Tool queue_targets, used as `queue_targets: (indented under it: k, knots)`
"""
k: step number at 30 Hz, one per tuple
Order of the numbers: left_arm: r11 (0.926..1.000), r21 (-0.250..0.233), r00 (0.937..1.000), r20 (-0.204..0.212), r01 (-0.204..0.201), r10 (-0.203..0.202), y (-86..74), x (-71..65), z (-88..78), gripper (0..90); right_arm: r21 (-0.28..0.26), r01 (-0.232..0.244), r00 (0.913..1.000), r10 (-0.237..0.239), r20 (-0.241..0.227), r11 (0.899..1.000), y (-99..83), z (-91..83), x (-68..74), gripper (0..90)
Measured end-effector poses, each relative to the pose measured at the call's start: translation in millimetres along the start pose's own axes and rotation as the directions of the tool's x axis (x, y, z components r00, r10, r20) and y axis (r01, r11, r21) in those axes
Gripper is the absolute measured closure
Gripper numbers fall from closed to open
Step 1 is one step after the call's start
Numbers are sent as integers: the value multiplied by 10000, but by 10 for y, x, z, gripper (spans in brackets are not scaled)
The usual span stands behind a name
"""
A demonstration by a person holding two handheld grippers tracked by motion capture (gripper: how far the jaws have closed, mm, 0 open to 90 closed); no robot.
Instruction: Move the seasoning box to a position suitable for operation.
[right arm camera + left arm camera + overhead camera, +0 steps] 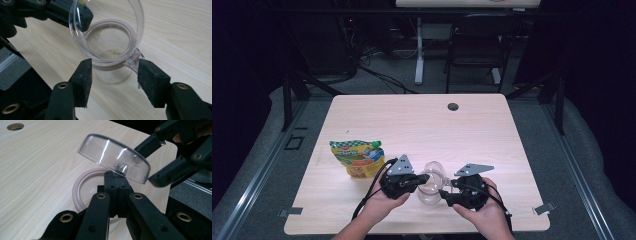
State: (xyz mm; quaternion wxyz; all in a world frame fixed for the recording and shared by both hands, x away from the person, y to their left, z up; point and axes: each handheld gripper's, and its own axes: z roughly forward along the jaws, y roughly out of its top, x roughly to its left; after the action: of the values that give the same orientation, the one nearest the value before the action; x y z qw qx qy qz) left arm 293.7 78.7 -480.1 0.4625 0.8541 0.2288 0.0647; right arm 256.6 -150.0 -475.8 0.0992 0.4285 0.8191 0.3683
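A clear glass jar (431, 192) with a pinkish rim (79, 185) stands near the table's front edge. Its clear domed lid (110, 155) hangs tilted above the mouth. My left gripper (116, 176) is shut on the lid's small knob (120, 167). In the right gripper view the lid (75, 30) leans over the jar (110, 45), which has a few crumbs at the bottom. My right gripper (113, 72) is open, its pads on either side of the jar's near wall and clear handle (132, 63), touching neither. From above, the left gripper (424, 178) and the right gripper (447, 188) face each other across the jar.
A yellow and green snack pouch (358, 157) lies left of the hands. A cable hole (453, 106) sits near the table's far edge (417, 96). Beyond the table stand a dark chair (477, 45) and a desk leg (419, 50).
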Motion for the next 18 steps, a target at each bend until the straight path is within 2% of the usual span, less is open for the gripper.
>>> queue_targets:
  k: [5,8,10,13,18]
  knots:
    - [9999,58,10000,-6,-82,83,19,-14,-4,900,153,358,9987,-363,347,9992,-10,88,99,413]
    - [9999,38,9999,-50,-153,153,15,-19,-15,900,50,327,9964,-330,786,9995,-11,136,153,404]
    - [9999,37,9999,-74,-137,138,9,-12,-17,900,-73,311,9962,-304,813,9995,-9,148,168,404]
    - [9999,104,9999,-159,-5,6,-25,25,-6,900,-226,293,9931,-265,1141,9993,-7,146,170,414]
    - [9992,367,9994,-323,165,-153,-88,89,14,900,-285,131,9949,-102,1003,9995,-7,118,135,416]
